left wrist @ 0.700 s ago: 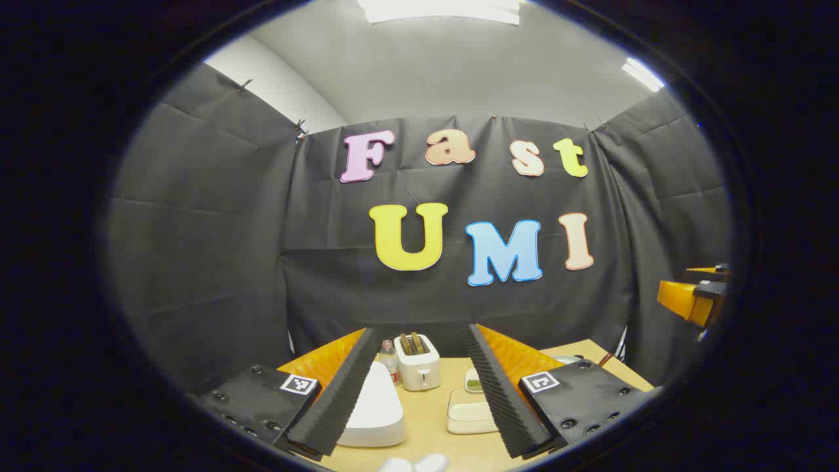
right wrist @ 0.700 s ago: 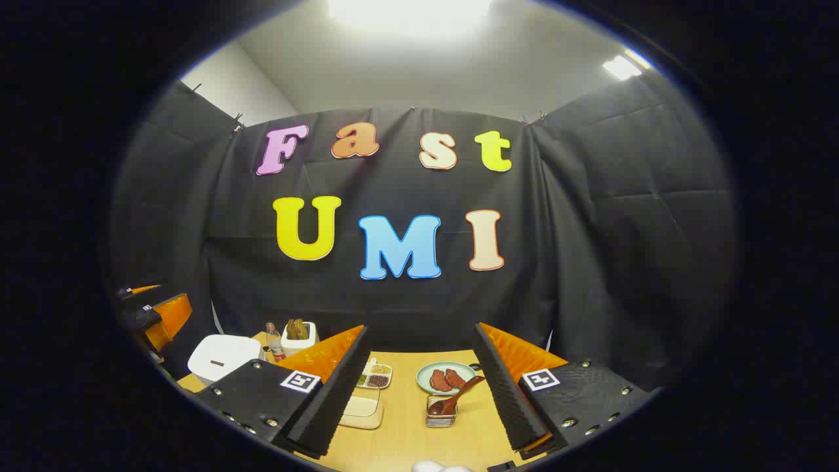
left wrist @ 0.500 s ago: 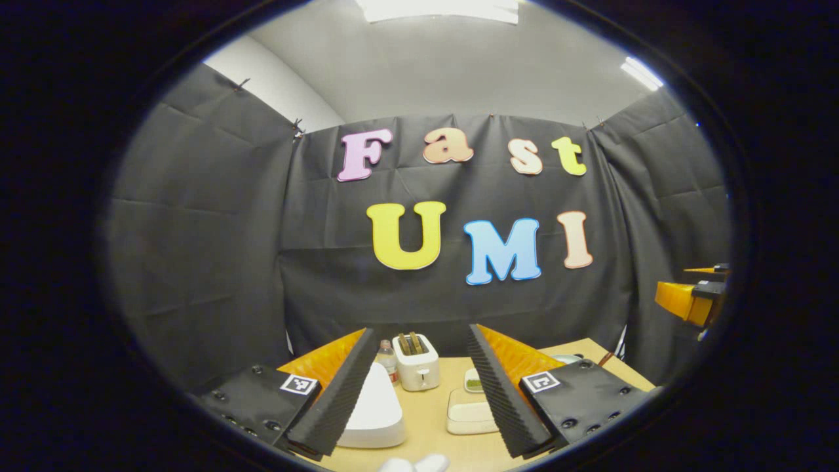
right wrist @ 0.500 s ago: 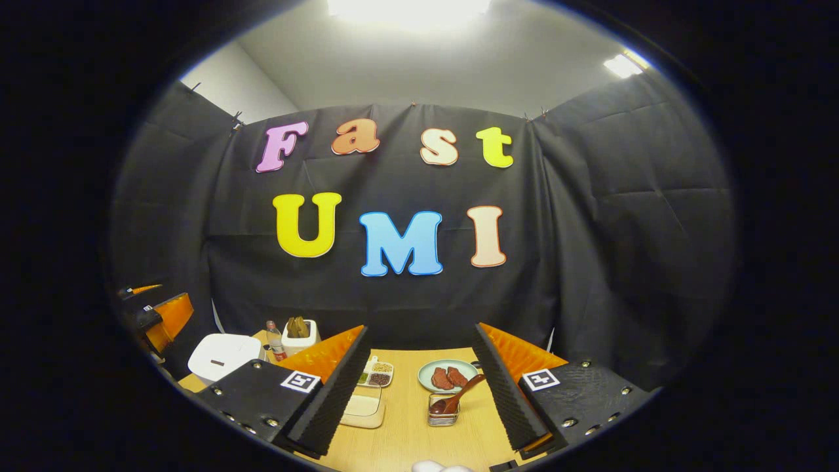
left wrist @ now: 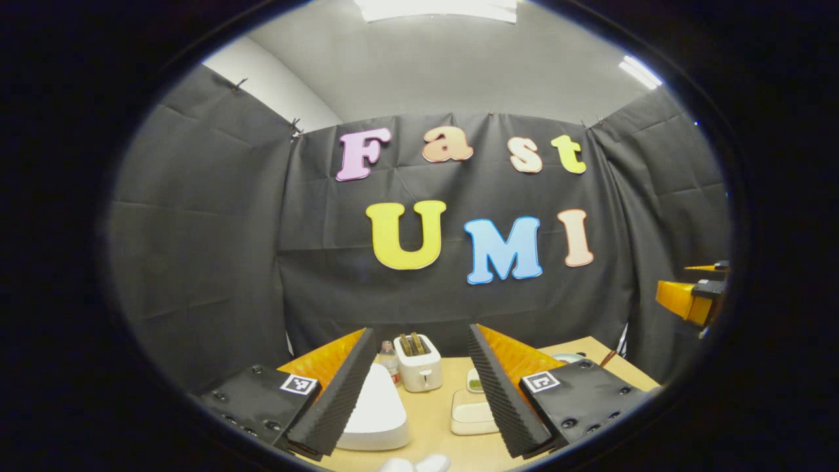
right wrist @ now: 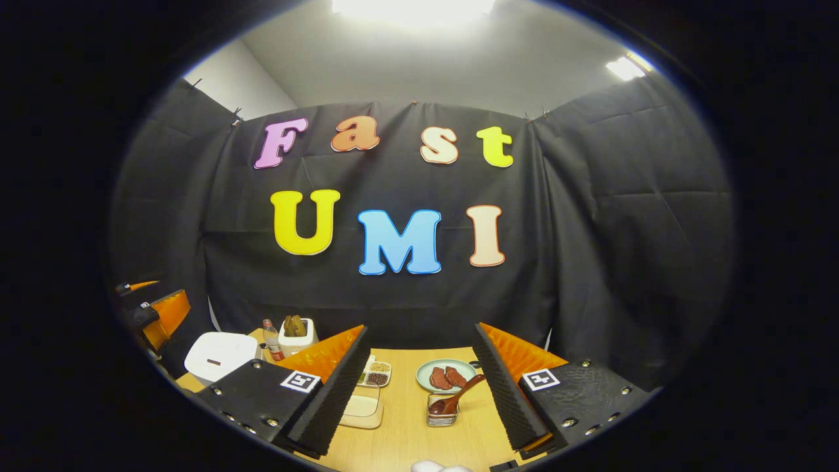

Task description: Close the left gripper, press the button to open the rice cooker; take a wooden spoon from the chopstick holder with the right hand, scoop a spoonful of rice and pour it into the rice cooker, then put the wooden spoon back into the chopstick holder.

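On the wooden bench (right wrist: 400, 432), seen from both tools held high above it, the task's things lie untouched. Left tool (left wrist: 419, 387): fingers spread wide, gripping nothing; between them stand the white rice cooker (left wrist: 377, 410), lid shut, a toaster (left wrist: 419, 370) and a small bottle (left wrist: 390, 359) behind it, and a pale lidded box (left wrist: 470, 419) to the right. Right tool (right wrist: 419, 387): likewise open and empty; between its fingers the wooden spoon (right wrist: 455, 396) leans in the chopstick holder (right wrist: 442, 414), with a plate (right wrist: 426, 372) of reddish pieces behind and a divided tray (right wrist: 375, 375) of grains to the left. The rice cooker (right wrist: 213, 357) also appears far left in the right gripper view. Compared with the frames a moment earlier, both views have tilted slightly downward, so the bench items sit a little higher; neither tool has changed its opening. Judged from this, the approach is only beginning: the left tool is not yet closed for the button press. Square coded markers sit on each tool; no readable brand or label can be made out on the appliances.
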